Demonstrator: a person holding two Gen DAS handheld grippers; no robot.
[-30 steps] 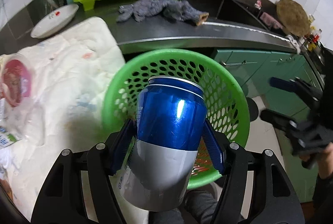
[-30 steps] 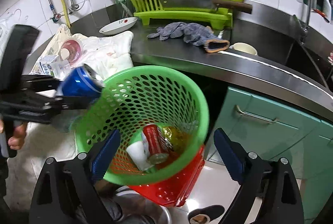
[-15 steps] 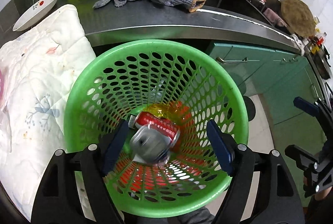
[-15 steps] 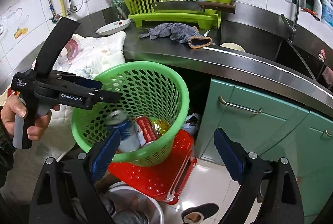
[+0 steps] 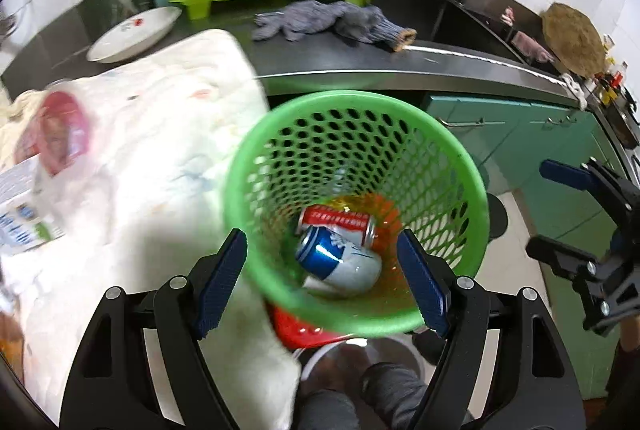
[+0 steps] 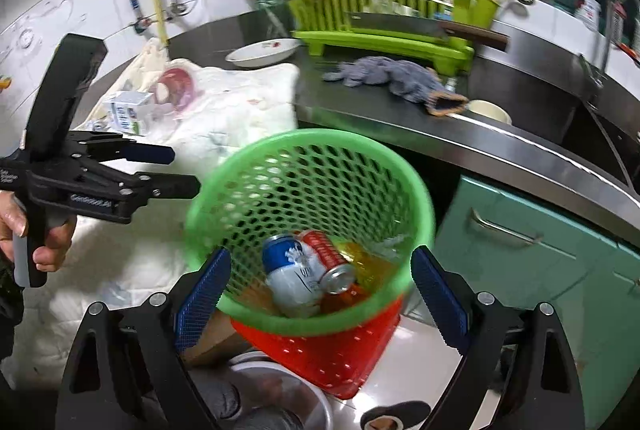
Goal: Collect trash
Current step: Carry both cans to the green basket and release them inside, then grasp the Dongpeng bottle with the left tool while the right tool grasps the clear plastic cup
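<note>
The blue-and-silver can [image 5: 338,260], gripped a second ago by the left gripper [image 5: 322,268], is now seen lying on its side at the bottom of the green perforated basket [image 5: 448,146], touching a red can [image 5: 340,220]. The left jaws are spread wide with nothing between them. The right gripper [image 6: 320,294] is likewise held open and empty above the basket.
</note>
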